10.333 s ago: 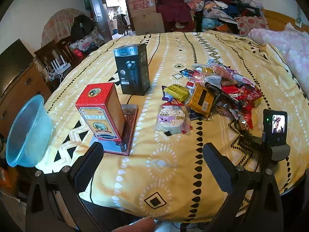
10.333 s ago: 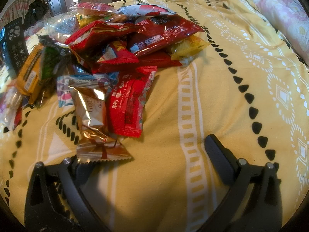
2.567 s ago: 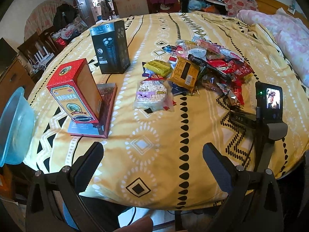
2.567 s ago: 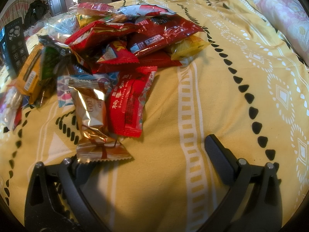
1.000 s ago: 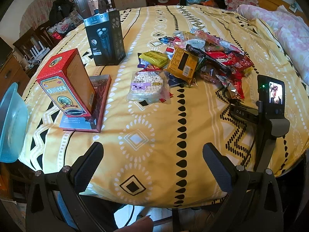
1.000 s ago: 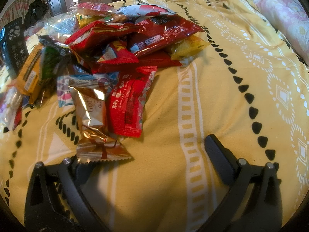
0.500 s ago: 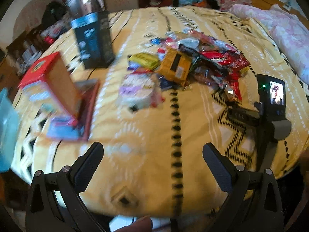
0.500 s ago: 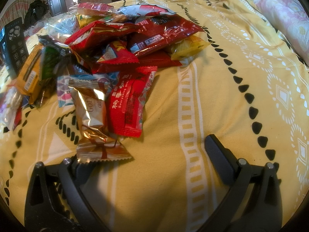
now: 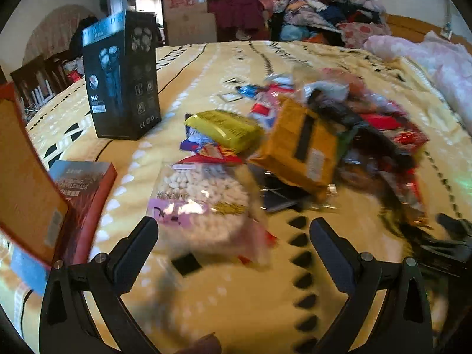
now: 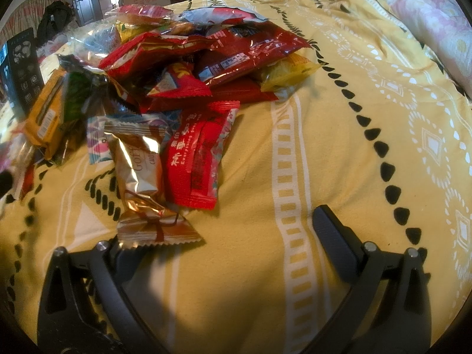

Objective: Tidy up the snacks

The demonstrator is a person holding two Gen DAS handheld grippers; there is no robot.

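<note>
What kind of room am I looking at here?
Probably a lived-in bedroom at home. The snacks lie on a yellow patterned bedspread, a pink quilt is bunched along one side, and piled clothes and cardboard boxes stand behind.

Left tongs (image 9: 233, 240) spread wide, clear bag of white candies (image 9: 203, 203) (blurred) between fingers

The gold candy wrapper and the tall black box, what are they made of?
The gold candy wrapper looks like shiny metallic foil or plastic film: it crinkles, glints, and has zigzag sealed ends. The tall black box looks like printed cardboard with a smooth, slightly glossy finish: flat faces, sharp folded edges, pictures and small labels printed on it.
</note>
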